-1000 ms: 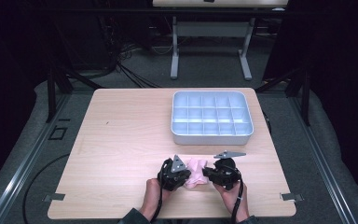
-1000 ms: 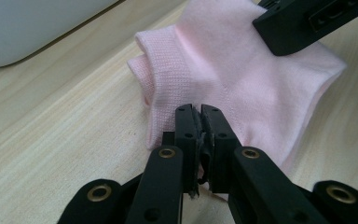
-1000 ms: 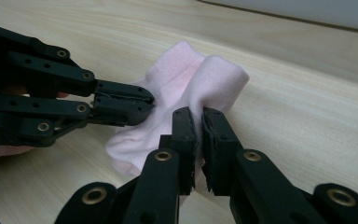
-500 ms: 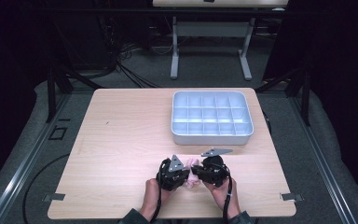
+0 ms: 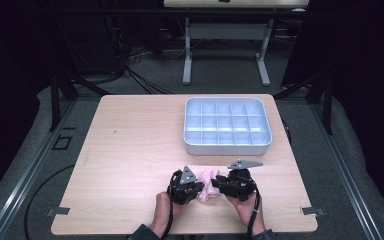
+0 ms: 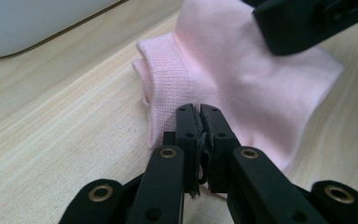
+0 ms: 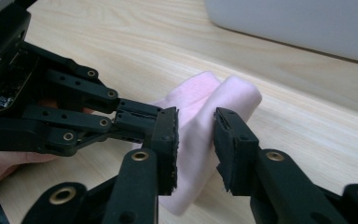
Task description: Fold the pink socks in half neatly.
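A small pink sock [image 5: 209, 184] lies on the wooden table [image 5: 130, 150], near the edge where the person stands. It sits between the two grippers, and both of them have hold of it.

The left gripper [image 6: 199, 122] is squeezed tight on the sock's edge, close to the ribbed cuff. Its two black jaws are pressed together with just a thin bit of pink cloth between them. A hand [image 5: 163, 215] holds this gripper from behind.

The right gripper [image 7: 196, 140] is on the other side of the sock. Its jaws are partly open, with a thick fold of the sock held between them. The pads [image 7: 168, 135] touch the cloth on both sides. The sock bulges up past the jaws in two soft humps.

Farther back from the sock, well apart from it, sits a pale grey tray [image 5: 227, 145]. It has lots of little square boxes inside. The sock is not in the tray
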Available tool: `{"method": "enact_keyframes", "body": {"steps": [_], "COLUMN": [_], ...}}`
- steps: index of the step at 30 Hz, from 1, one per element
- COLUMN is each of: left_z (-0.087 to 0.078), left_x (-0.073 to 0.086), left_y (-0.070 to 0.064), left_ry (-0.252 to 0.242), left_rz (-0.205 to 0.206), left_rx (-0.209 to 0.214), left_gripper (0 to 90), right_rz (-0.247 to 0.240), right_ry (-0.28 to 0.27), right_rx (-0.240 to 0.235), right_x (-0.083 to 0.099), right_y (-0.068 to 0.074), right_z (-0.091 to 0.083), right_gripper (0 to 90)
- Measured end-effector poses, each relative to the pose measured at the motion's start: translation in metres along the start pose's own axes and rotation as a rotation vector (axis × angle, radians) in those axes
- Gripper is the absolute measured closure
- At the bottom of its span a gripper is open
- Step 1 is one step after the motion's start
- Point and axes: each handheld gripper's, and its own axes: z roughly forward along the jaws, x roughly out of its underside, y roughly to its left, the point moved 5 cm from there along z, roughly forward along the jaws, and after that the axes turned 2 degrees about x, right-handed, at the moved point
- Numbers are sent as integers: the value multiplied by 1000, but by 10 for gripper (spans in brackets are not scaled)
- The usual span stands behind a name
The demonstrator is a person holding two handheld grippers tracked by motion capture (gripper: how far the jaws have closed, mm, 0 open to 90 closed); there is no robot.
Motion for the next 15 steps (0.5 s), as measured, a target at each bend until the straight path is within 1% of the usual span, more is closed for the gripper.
{"method": "enact_keyframes", "body": {"steps": [1, 2, 3, 4, 5, 6, 7, 8, 9, 10, 11, 12, 13, 14, 15], "left_z": [0, 0, 0, 0, 0, 0, 0, 0, 0, 0, 0, 0, 0, 0, 0], "left_x": [0, 0, 0, 0, 0, 0, 0, 0, 0, 0, 1, 1, 1, 1, 1], "left_y": [0, 0, 0, 0, 0, 0, 0, 0, 0, 0, 0, 0, 0, 1, 0], "left_ry": [2, 2, 2, 1, -1, -1, -2, -2, -7, -7, -12, -10, -10, -10, -12], "left_rz": [4, 4, 4, 4, 2, 2, 2, 2, 0, 0, 1, -2, -3, 1, 1], "left_rx": [0, 0, 0, 2, 2, 2, 3, 3, 6, 6, 4, 6, 6, 5, 4], "left_gripper": [866, 866, 866, 867, 867, 868, 868, 870, 870, 871, 871, 872, 871, 872, 871], "right_rz": [8, 8, 17, 33, 56, 56, 97, 104, 105, 105, 97, 78, 62, 59, 55], "right_ry": [-14, -14, -42, -59, -75, -75, -33, -12, 23, 23, 62, 100, 90, 83, 76], "right_rx": [-3, -3, 20, 32, 54, 54, 101, 105, 111, 111, 128, 111, 90, 78, 48], "right_x": [1, 1, 2, 3, 5, 5, 13, 16, 20, 20, 25, 30, 31, 31, 30], "right_y": [-4, -4, -11, -14, -20, -20, -32, -35, -37, -37, -38, -35, -33, -31, -25], "right_z": [-5, -5, -12, -14, -17, -17, -15, -13, -9, -9, -4, 4, 8, 10, 13], "right_gripper": [680, 680, 685, 690, 696, 696, 702, 713, 717, 717, 726, 743, 754, 759, 770]}}
